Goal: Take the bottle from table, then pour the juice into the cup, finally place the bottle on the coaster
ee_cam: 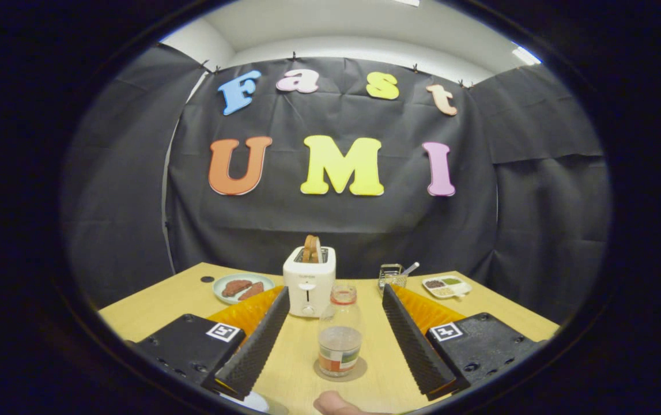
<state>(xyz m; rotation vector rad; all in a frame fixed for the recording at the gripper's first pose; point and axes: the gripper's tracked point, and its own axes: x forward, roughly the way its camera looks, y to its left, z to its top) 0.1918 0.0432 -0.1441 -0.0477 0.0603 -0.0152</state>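
The hand-held gripper [335,323] has its two ribbed fingers [255,340] spread wide apart, clamped on nothing. The bottle [340,334] stands upright between them, touching neither pad, a little nearer the fingertips than the finger roots, its long axis vertical and its neck toward the far edge of the surface [157,302]. It sits squarely on a round coaster [359,372], whose rim shows around the base on the near side. The bottle is clear with a reddish band at the neck; whether a cap is fitted cannot be told. A pale liquid fills roughly its lower portion, above a coloured label. Judged from this, the placing step appears complete or nearly so, and any withdrawal would need to run straight back along the finger line so that neither pad clips the bottle and tips it. Beyond the bottle, toward the far edge, stands a white toaster [309,282] with bread in its slot. To its left is a plate [243,287] holding two brown pieces; toward the far right corner lie a small metal basket [391,276] and a divided tray [446,286] with assorted portions. A fingertip [336,403] shows at the near edge. A white rim [249,400] under the left finger may be the cup; it is too little seen to confirm.
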